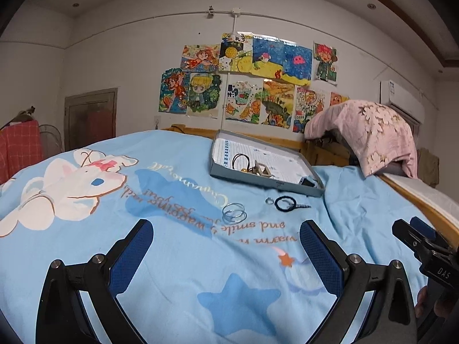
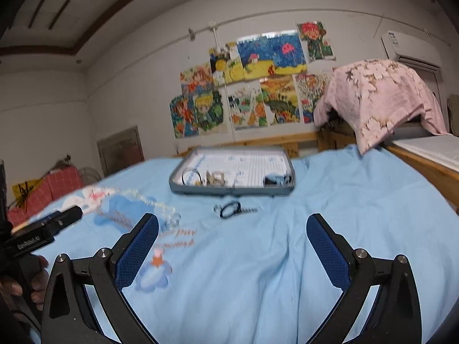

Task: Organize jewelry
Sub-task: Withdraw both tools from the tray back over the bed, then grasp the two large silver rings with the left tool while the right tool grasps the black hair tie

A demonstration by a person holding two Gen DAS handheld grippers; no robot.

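Observation:
A shallow grey box (image 1: 259,179) (image 2: 229,191) sits on the blue bedspread (image 1: 172,258) and holds a black cord loop (image 1: 240,160), a gold bead and a clip. On the spread in front of it lie clear bangles (image 1: 234,212) (image 2: 173,220), a small ring (image 1: 269,200) (image 2: 217,208) and a black hair tie (image 1: 285,203) (image 2: 229,210) with a short dark chain. My left gripper (image 1: 226,243) is open and empty, just short of the bangles. My right gripper (image 2: 232,240) is open and empty, short of the hair tie.
A wooden bed rail (image 1: 424,200) runs along the right edge. A pink flowered cloth (image 1: 370,132) drapes over the far right corner. Children's drawings (image 1: 246,86) cover the wall behind. The other gripper shows at each view's side (image 1: 424,249) (image 2: 43,229).

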